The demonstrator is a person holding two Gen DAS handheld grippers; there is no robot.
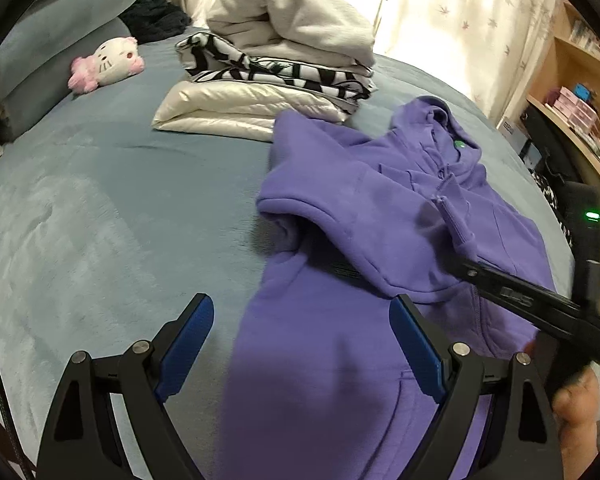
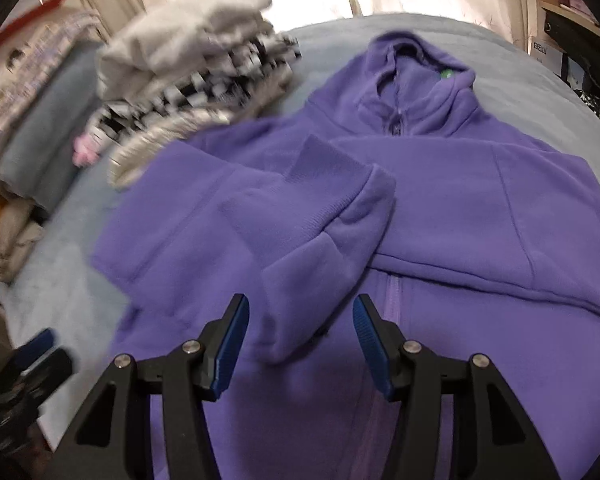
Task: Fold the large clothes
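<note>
- Purple hoodie (image 2: 440, 200) flat on the blue-grey bed (image 1: 80, 220), both sleeves folded across its chest.
- Left gripper (image 1: 302, 322) gapes wide, empty.
- Right gripper (image 2: 300, 312) spread over a cuff — apparently not pinching.
- Folded stack (image 1: 268, 72) at eleven o'clock.

Bedroom: bed (image 1: 100, 208), plush toy (image 1: 112, 62)
</note>
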